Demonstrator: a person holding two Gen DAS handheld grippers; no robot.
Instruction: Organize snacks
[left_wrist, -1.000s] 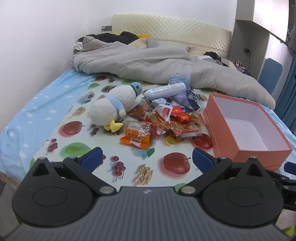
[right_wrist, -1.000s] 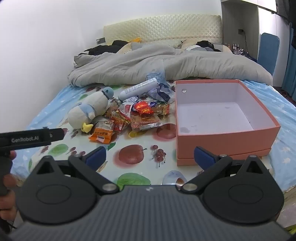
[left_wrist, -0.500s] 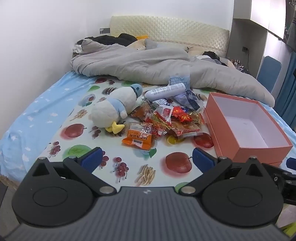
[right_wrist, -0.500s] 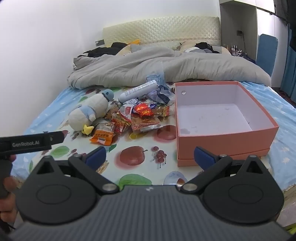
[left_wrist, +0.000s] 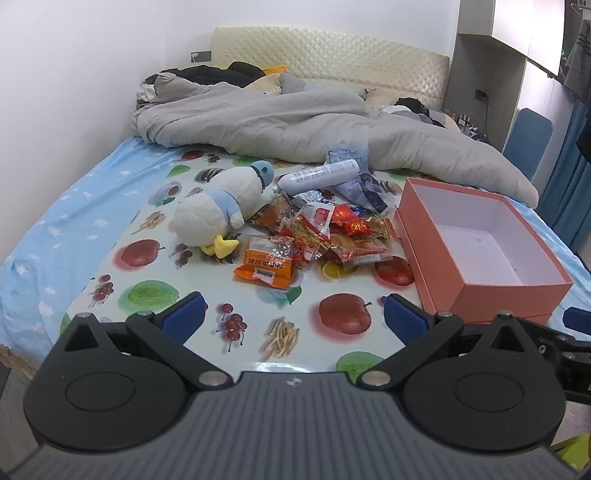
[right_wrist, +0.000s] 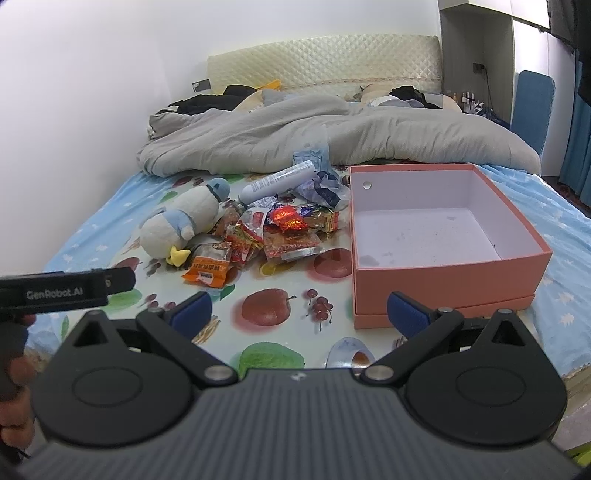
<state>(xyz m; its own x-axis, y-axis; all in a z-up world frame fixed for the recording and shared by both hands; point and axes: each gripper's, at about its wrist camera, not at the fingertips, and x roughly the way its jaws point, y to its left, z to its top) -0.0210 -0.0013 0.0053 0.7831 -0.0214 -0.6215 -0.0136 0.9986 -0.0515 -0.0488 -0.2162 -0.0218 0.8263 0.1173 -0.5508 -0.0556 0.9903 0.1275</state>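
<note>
A pile of snack packets (left_wrist: 325, 236) lies on the fruit-print sheet, also in the right wrist view (right_wrist: 273, 232). An orange packet (left_wrist: 267, 262) is nearest, also in the right wrist view (right_wrist: 207, 266). An empty open pink box (left_wrist: 476, 273) stands to the pile's right, also in the right wrist view (right_wrist: 443, 273). My left gripper (left_wrist: 293, 319) is open and empty, held short of the pile. My right gripper (right_wrist: 299, 314) is open and empty, in front of the box's near left corner.
A plush duck (left_wrist: 218, 212) lies left of the pile. A white bottle (left_wrist: 319, 177) and crumpled wrappers (left_wrist: 369, 188) lie behind it. A grey duvet (left_wrist: 295, 125) covers the far bed. The left gripper's body (right_wrist: 62, 291) shows in the right view. A blue chair (left_wrist: 528, 144) stands right.
Both grippers have drawn back and risen slightly, so the bed looks a little farther away. The jaws stay open. Nothing on the bed has moved.
</note>
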